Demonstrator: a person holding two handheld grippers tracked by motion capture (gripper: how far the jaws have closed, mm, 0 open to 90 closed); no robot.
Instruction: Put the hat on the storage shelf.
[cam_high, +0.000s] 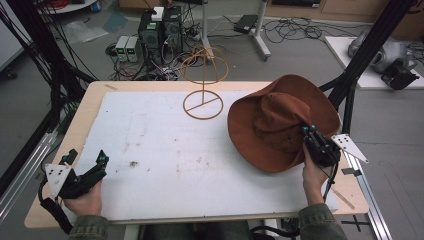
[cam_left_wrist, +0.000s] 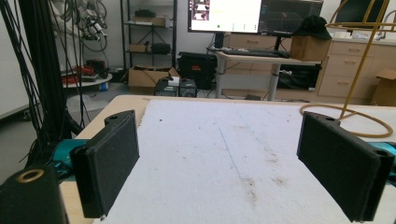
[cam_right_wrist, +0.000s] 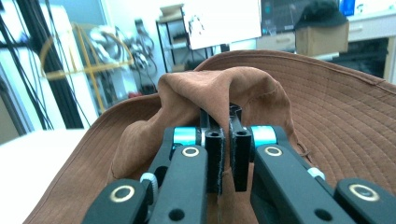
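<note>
Right gripper (cam_high: 309, 131) pinches the hat (cam_high: 270, 122) at its crown; the wire stand (cam_high: 203, 75) lies up-left across the surface. Left gripper (cam_high: 87, 161) rests open, farther off.

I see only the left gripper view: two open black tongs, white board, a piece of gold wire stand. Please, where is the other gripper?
Observer: The right tongs are at the table's right side, shut on a brown hat.
Operator: Which part of the hat?
Observer: A fold of the crown; the brim spreads behind it.
Operator: Is the stand free?
Observer: Yes, the stand has nothing on it; the hat is to its right, apart from it.
</note>
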